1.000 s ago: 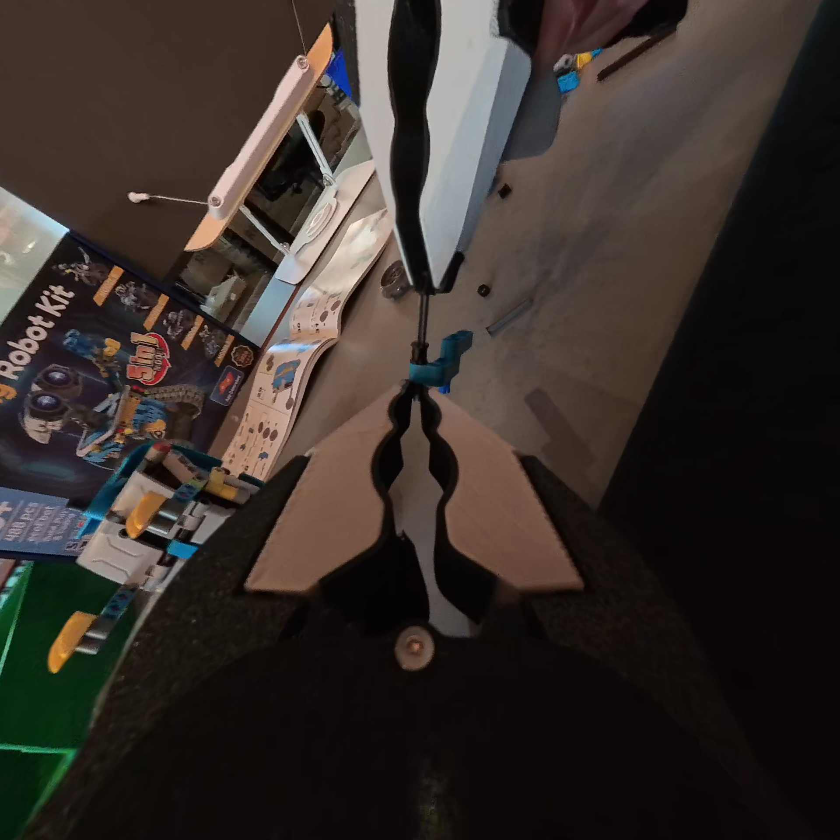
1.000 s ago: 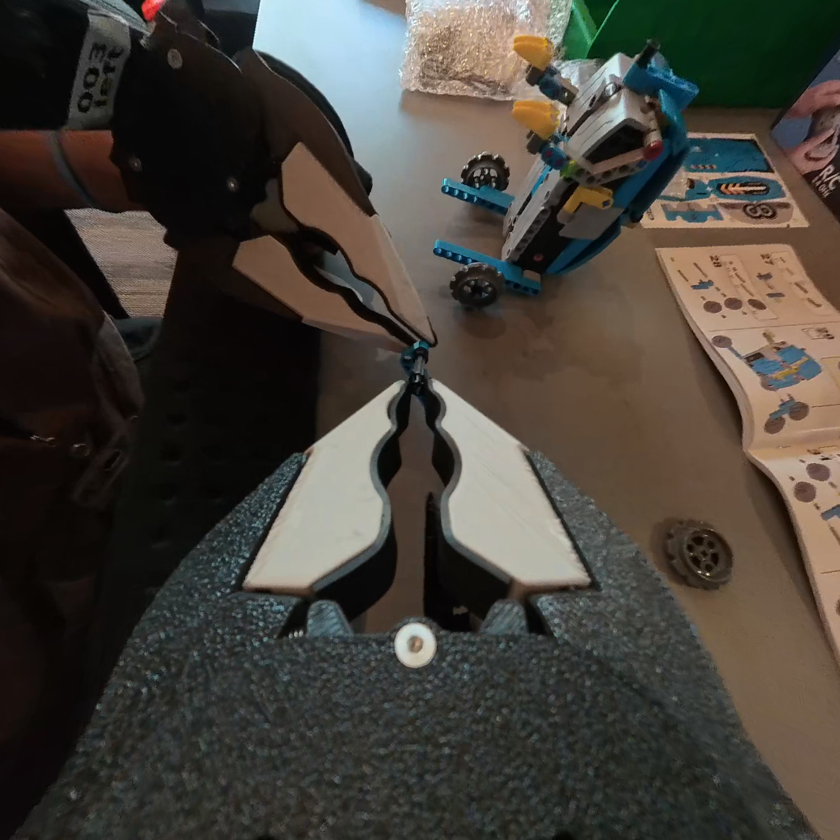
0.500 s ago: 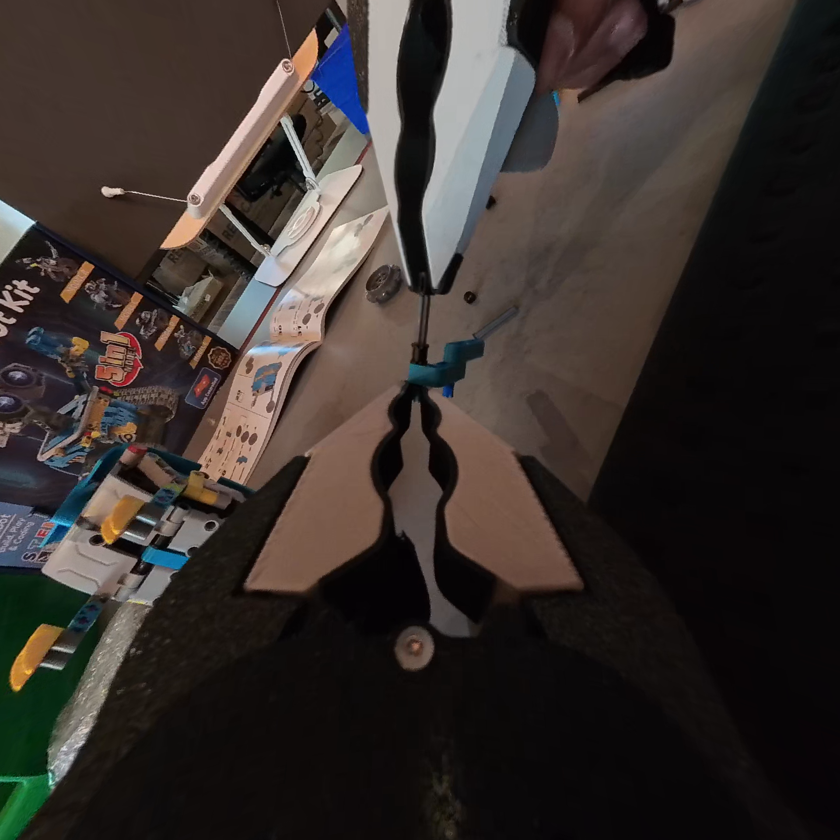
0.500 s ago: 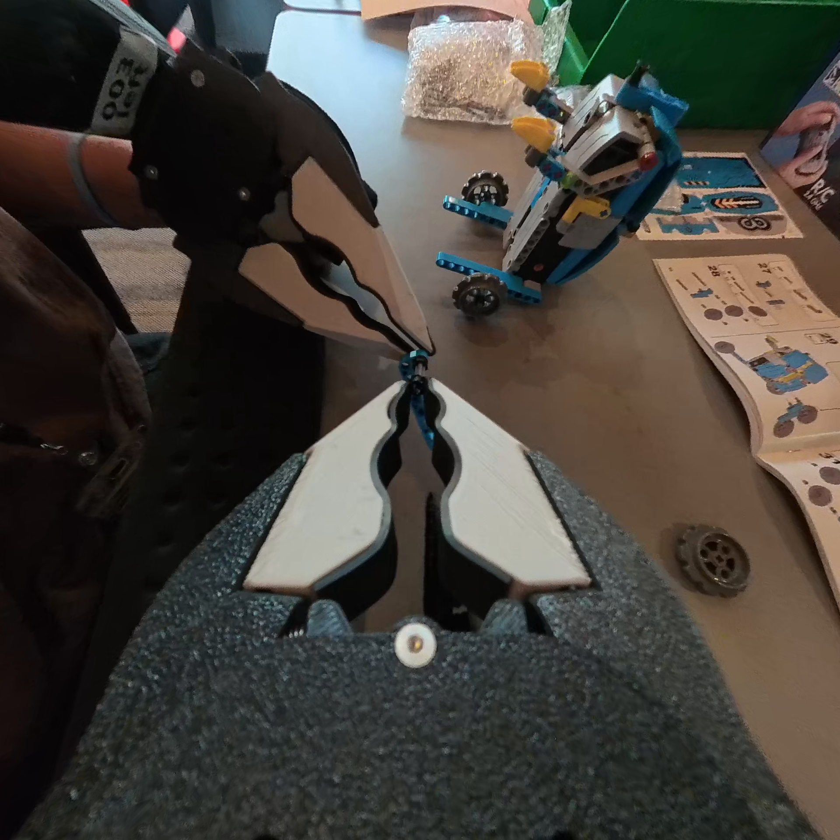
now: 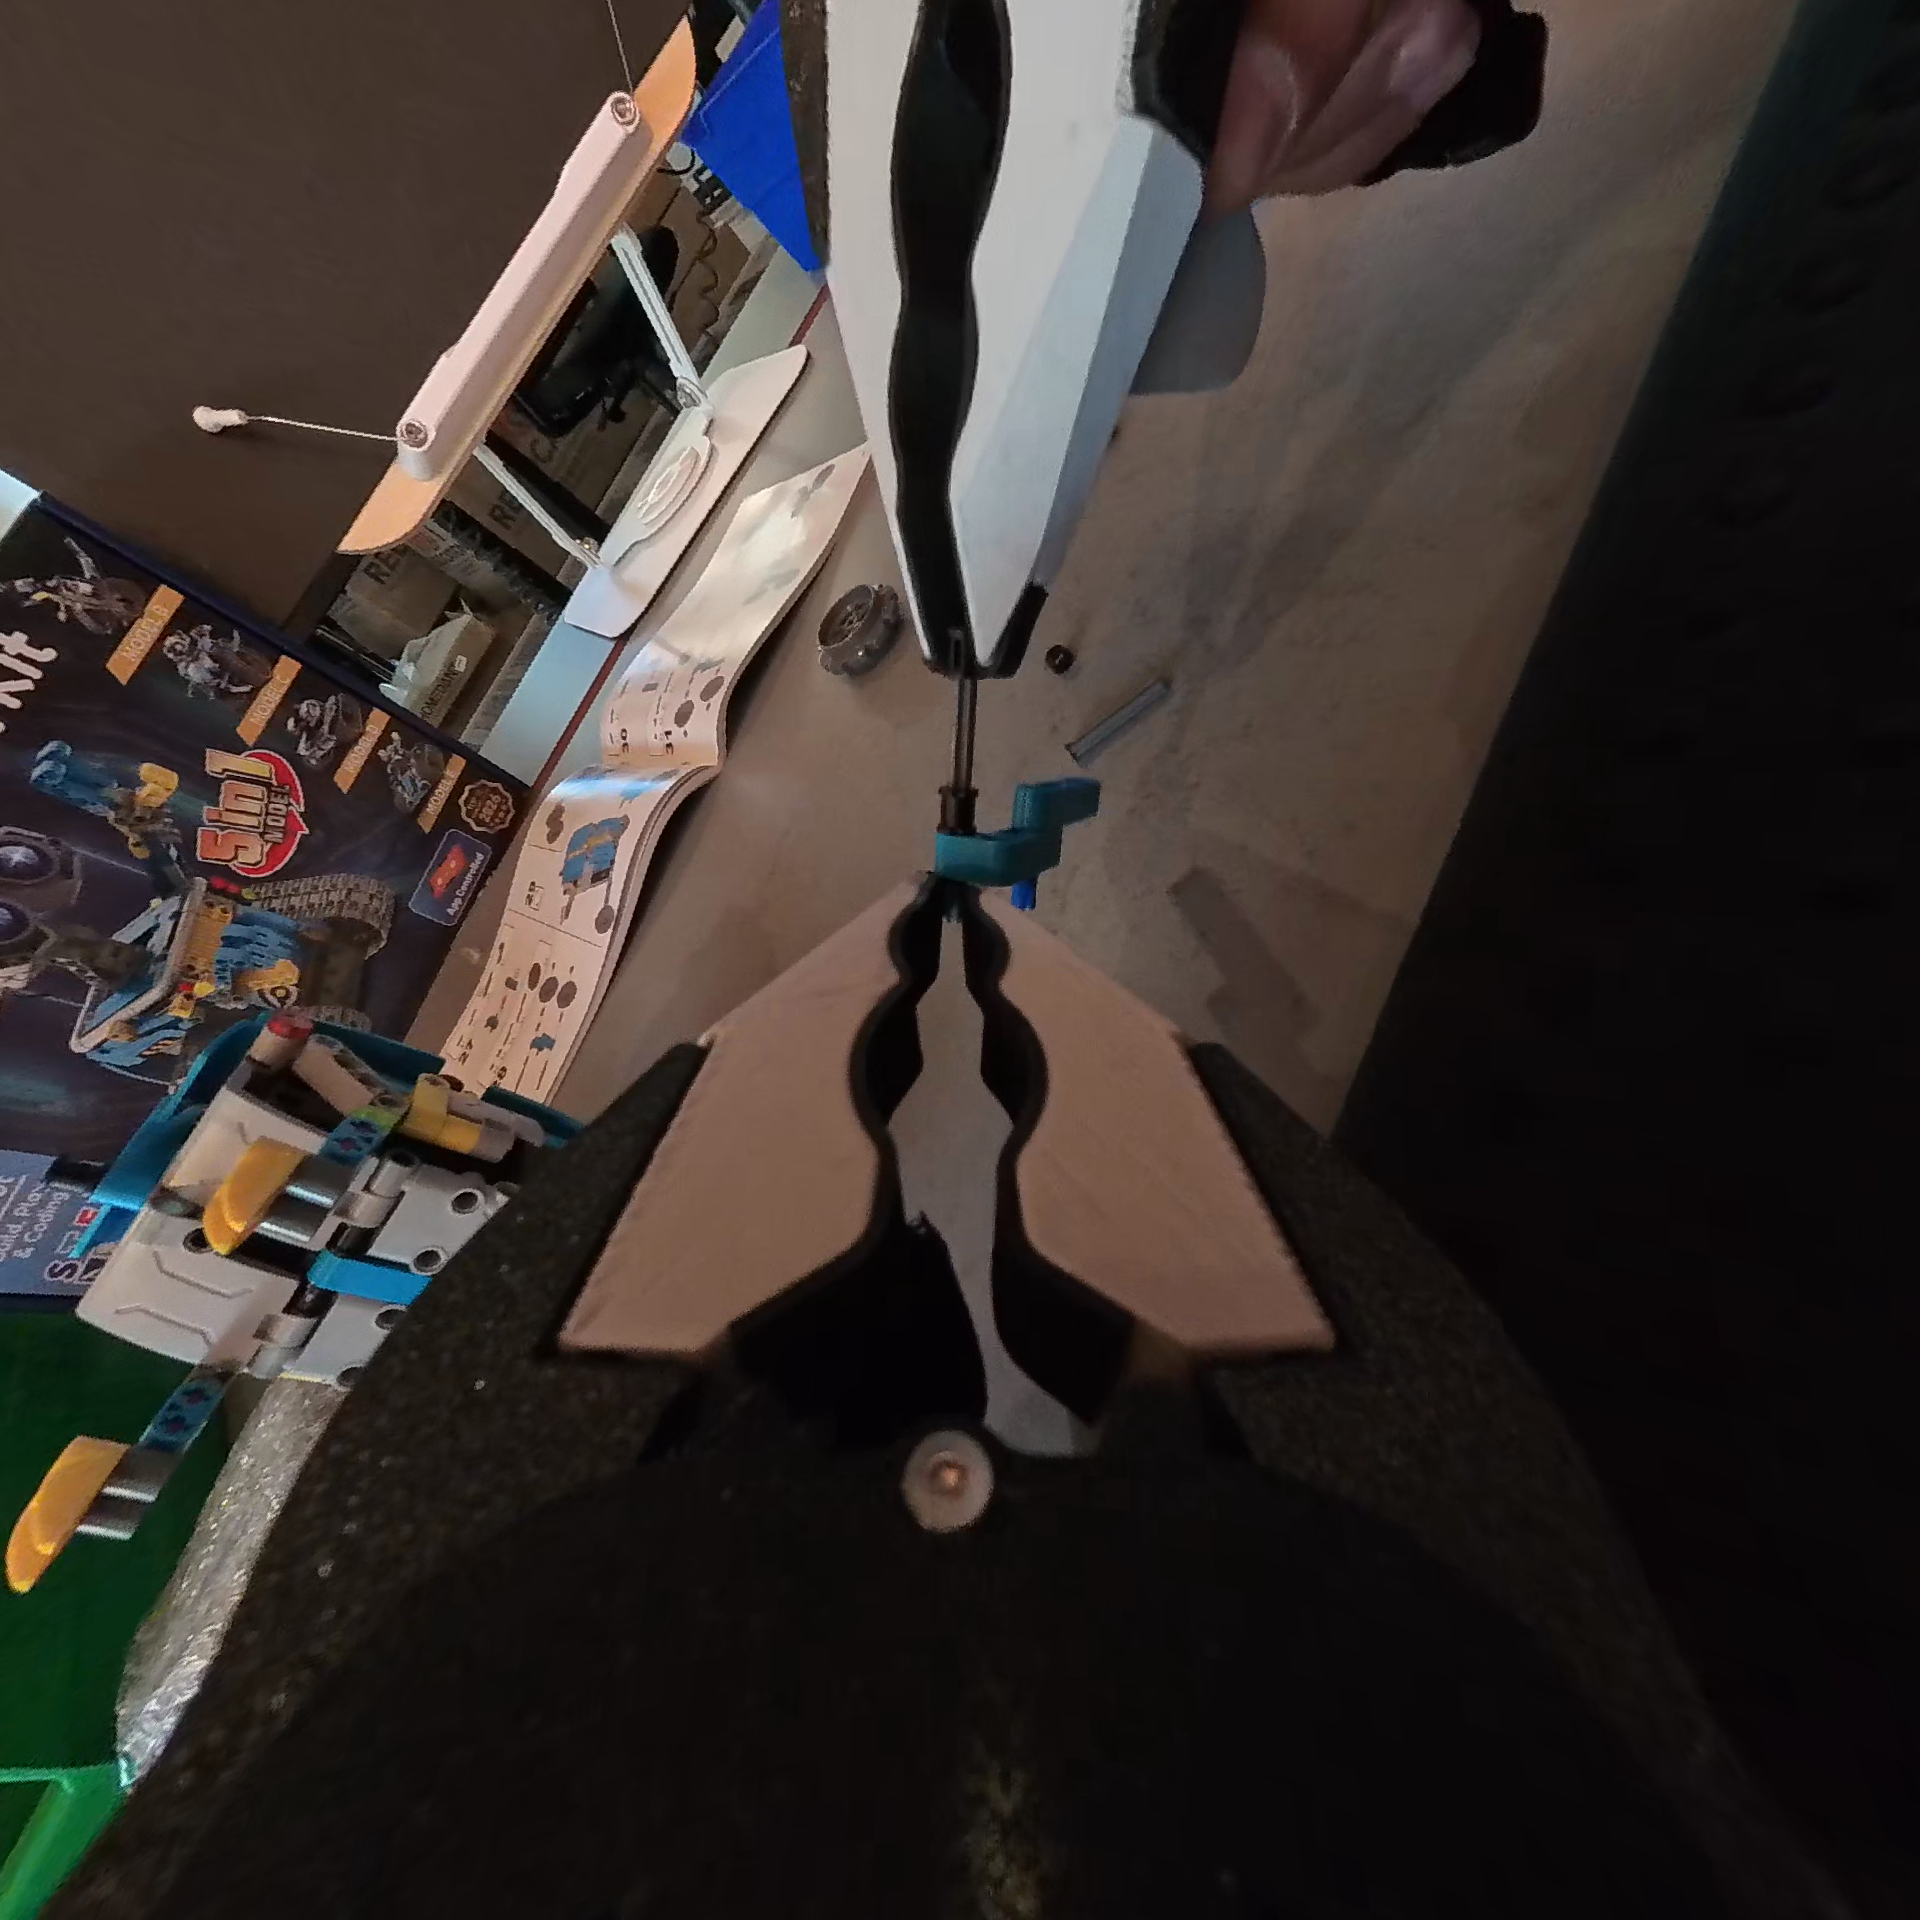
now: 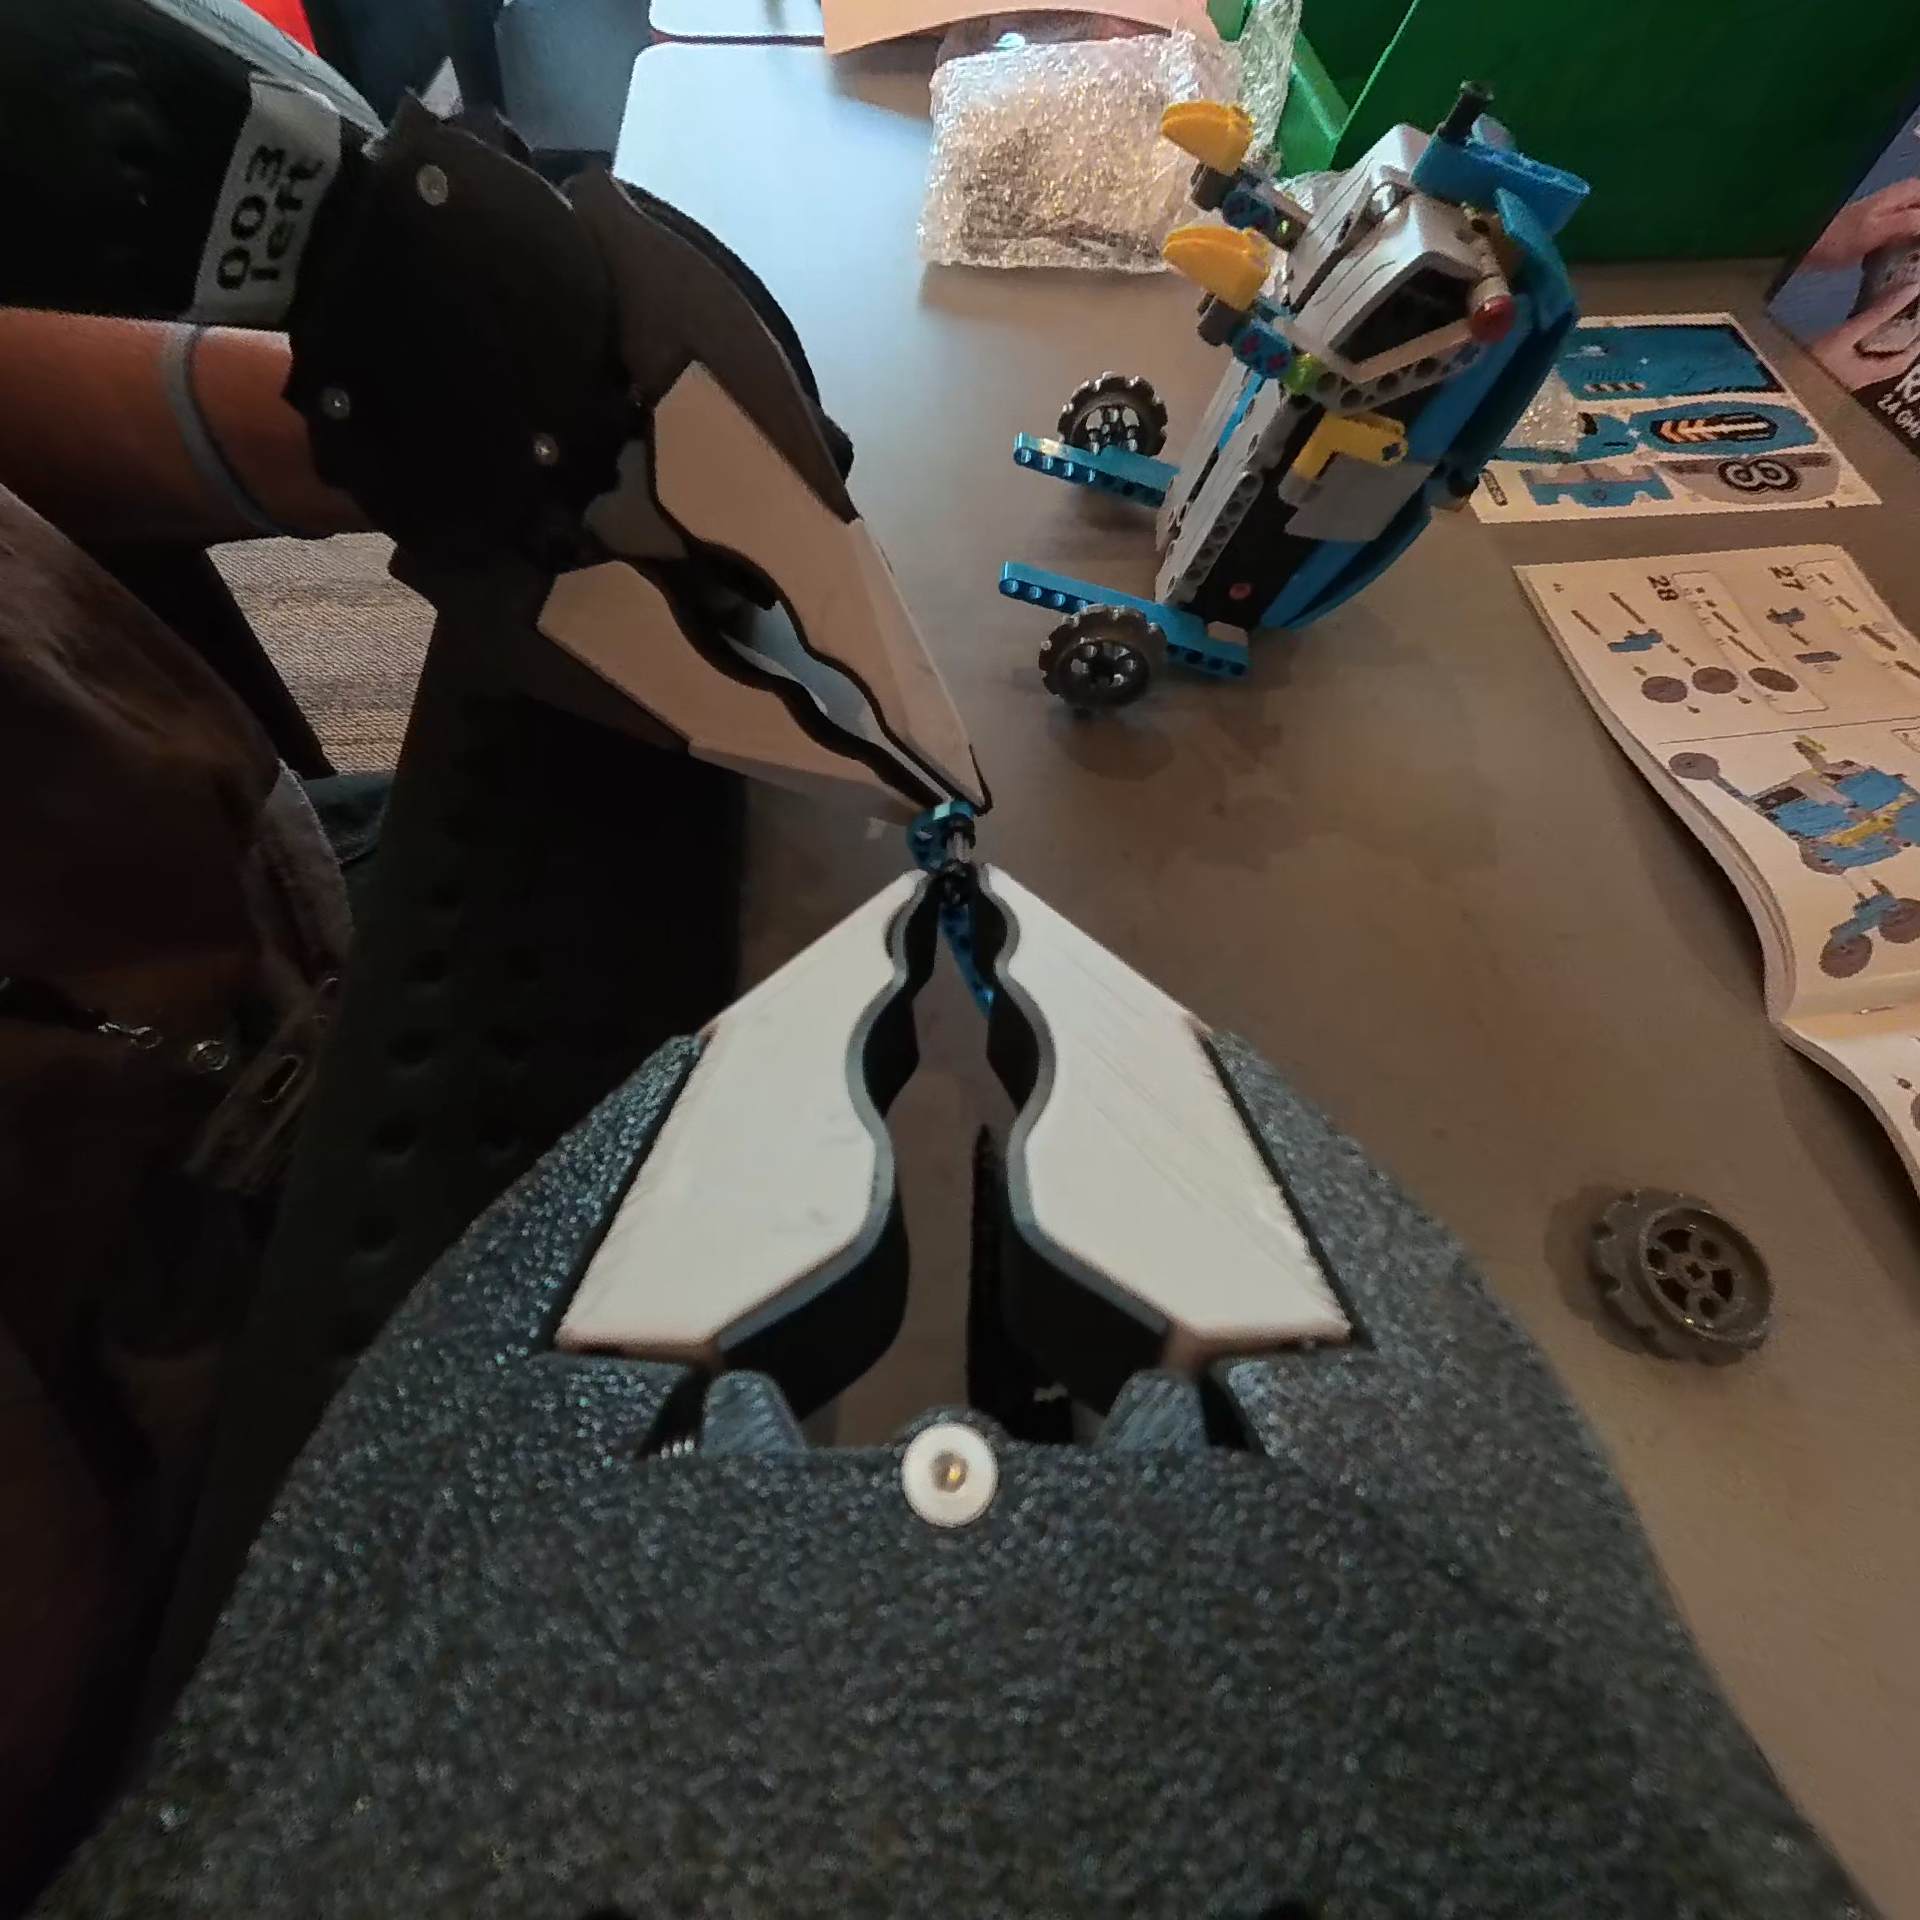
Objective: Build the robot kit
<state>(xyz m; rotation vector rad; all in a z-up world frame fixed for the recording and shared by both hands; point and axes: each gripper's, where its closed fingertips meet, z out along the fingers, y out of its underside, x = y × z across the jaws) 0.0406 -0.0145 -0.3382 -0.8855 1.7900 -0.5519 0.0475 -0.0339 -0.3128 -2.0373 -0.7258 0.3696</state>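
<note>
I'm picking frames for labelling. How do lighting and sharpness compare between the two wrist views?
Left wrist view: dim and underexposed; the left gripper body and right side are nearly black, yet the blue connector stays sharp. Right wrist view: brighter and evenly lit, with soft glare on the table, a crisp loose wheel, and wide-angle bending at the edges.

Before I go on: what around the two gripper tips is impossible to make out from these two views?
- Left wrist view: how the black axle seats in the blue connector; too small.
- Right wrist view: where the right gripper pinches the blue beam; its fingers hide it.
- Left wrist view: the robot model is cut off by the gripper body.
</note>
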